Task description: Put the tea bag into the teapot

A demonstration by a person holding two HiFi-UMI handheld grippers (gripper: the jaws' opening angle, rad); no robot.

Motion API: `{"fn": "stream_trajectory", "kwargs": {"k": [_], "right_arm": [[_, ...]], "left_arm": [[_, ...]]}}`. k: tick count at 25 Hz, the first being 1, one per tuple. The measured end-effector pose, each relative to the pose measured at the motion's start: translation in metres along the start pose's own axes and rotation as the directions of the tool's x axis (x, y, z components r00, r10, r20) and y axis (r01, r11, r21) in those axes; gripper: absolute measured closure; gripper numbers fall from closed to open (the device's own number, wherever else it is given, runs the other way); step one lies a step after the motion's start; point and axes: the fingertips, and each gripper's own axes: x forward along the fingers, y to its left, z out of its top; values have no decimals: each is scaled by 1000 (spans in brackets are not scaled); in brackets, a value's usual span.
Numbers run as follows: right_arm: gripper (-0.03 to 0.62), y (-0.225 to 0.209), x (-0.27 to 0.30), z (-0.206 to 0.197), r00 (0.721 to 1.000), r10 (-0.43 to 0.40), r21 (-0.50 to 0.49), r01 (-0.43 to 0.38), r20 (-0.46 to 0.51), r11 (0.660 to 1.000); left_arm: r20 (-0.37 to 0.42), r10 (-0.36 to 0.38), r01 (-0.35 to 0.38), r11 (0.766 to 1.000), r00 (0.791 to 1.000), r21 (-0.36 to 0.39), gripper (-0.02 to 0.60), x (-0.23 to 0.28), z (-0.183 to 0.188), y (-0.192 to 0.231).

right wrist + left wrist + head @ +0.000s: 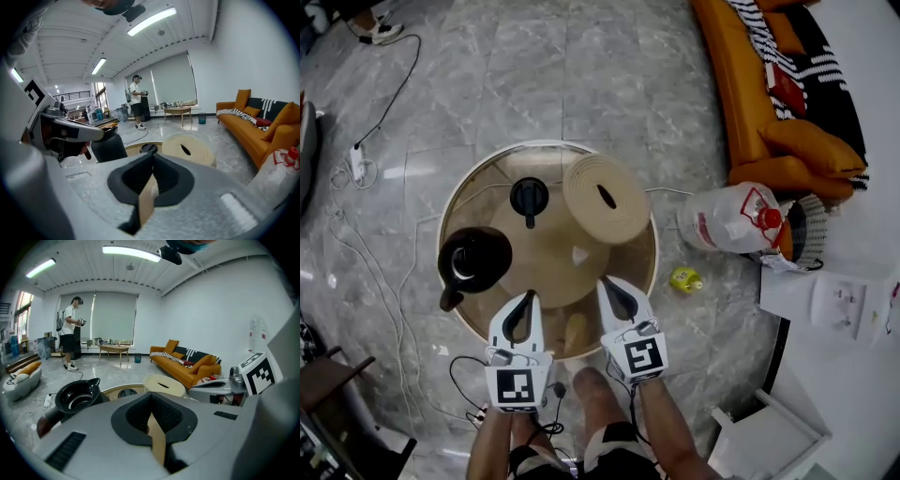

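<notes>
Tea bag [579, 255], I'm guessing the little white scrap, is lying in the middle of the table [653, 251], with the open teapot [473, 258] at its 9 o'clock and the lid [530, 197] at 11. I'm figuring the right gripper [609, 283] needs opening first, then dropping straight over the bag. It's hanging at 5 o'clock, jaws pinched together on nothing. The left gripper [529, 297] is doing likewise at 7, both forearms reaching in side by side.

A roomy living-room-style space, set up for recording rather than lived in. An orange sofa [185, 363] with cushions stands on a glossy marble-tile floor [581, 75], with a low wooden table [114, 348] by a blinded window [115, 315]. Strip lights [131, 253] run overhead; cables [389, 103] trail about, and a person [71, 331] wearing a backpack stands there.
</notes>
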Motion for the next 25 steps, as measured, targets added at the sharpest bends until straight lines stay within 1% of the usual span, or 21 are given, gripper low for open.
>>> {"fn": "stream_trajectory", "kwargs": {"k": [4,6,8,12,15,17,18,19,20,23,25], "right_arm": [[594,-4,15,-25,1000,18,9,-18,-25,1000],[594,-7,24,-37,999,25,14,-24,-29,1000],[594,-8,33,-51,999,32,12,-32,-34,999],[594,-10,45,-75,997,40,20,-39,-62,999],[594,-11,54,-88,995,46,29,-43,-84,999],[592,-11,60,-93,994,55,29,-52,-93,998],[547,-10,63,-96,993,63,31,-60,-100,998],[489,-9,66,-98,991,72,33,-69,-110,997],[483,-7,69,-100,990,80,32,-77,-119,997],[448,-5,78,-102,987,95,19,-93,-132,995],[431,-6,83,-105,985,97,13,-96,-142,995]], "left_arm": [[-27,3,-4,999,1000,-44,566,17,-22,-2],[-50,7,-11,997,999,-78,566,27,-34,-2],[-61,5,-10,997,998,-75,566,35,-49,-1],[-92,15,-26,992,996,-120,566,46,-71,2],[-103,20,-33,991,994,-128,566,51,-81,5],[-94,15,-24,995,996,-98,566,54,-85,8],[-81,7,-13,998,997,-68,566,56,-85,9],[-72,0,-4,999,997,-47,566,57,-85,10],[-70,-2,-1,999,998,-47,566,57,-84,9],[-102,11,-23,992,995,-122,566,59,-82,7],[-108,13,-27,990,994,-137,566,60,-82,7]]}}
